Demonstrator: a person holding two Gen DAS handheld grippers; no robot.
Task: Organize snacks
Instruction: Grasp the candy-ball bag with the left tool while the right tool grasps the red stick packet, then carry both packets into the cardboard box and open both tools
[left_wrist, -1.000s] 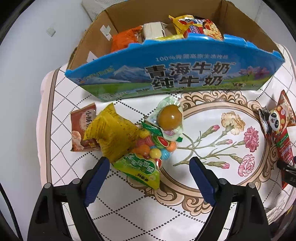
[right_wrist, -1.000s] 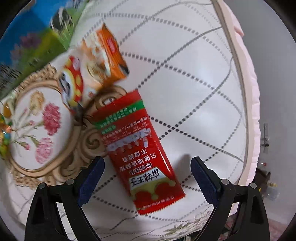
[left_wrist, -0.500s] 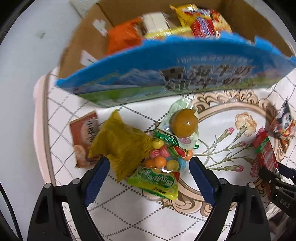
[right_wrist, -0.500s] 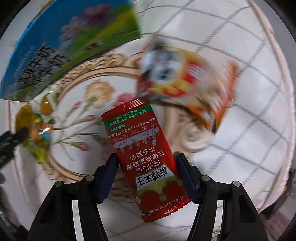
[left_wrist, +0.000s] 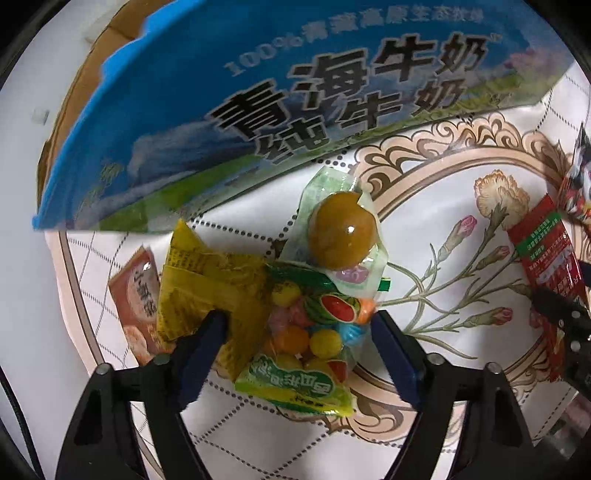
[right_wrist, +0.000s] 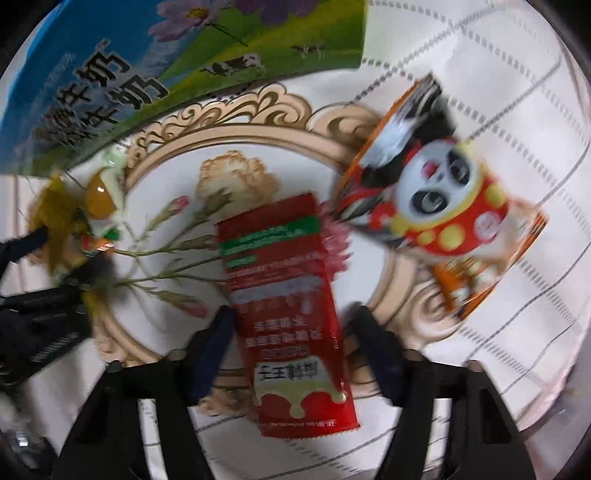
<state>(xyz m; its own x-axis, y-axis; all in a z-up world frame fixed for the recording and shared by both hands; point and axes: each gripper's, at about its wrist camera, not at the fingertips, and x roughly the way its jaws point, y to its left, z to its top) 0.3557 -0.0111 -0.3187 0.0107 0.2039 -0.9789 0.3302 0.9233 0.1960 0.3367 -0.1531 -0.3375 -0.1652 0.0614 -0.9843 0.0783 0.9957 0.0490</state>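
Note:
A clear bag of coloured candy balls (left_wrist: 306, 343) lies on the patterned cloth, partly over a crumpled yellow packet (left_wrist: 199, 280). My left gripper (left_wrist: 297, 325) points down over them. Its jaws are closing, with the candy bag between them and one finger on the yellow packet; the pads do not squeeze the bag. A round brown sweet in clear wrap (left_wrist: 341, 230) lies just beyond. My right gripper (right_wrist: 291, 325) is closing on a long red sachet (right_wrist: 284, 295) and holds it over the flower medallion. The blue milk box (left_wrist: 295, 92) stands behind.
A panda-print packet (right_wrist: 443, 206) lies right of the sachet. A red-brown packet (left_wrist: 136, 299) sits left of the yellow one. The box wall (right_wrist: 110, 74) rises close behind both piles. The left gripper's dark body (right_wrist: 37, 302) shows in the right wrist view.
My left gripper has sunk toward the candy pile and its jaws have narrowed. My right gripper has closed on the red sachet and carried it from beside the panda packet onto the flower medallion.

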